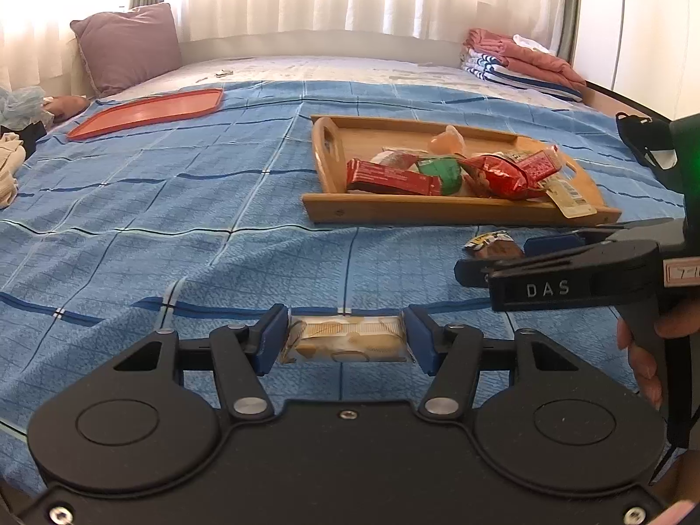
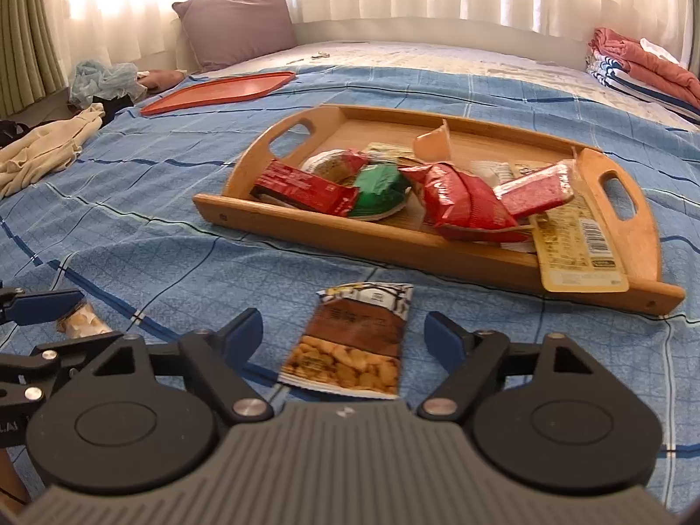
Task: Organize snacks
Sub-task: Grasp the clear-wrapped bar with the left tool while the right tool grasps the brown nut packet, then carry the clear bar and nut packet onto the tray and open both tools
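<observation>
Meanwhile, two snack packets on the blue checked bedspread [image 2: 144, 236], near a curved wooden tray [image 2: 630, 236] of snacks.
Left gripper [image 1: 345, 339] jaws pinch a clear packet of pale biscuits [image 1: 345, 341]; right gripper [image 2: 343, 341] jaws stand spread around a brown nut packet [image 2: 354, 341] lying flat, not touching it.

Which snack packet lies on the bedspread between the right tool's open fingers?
The brown nut packet, flat on the blue bedspread before the wooden tray; most others lie in it.
</observation>
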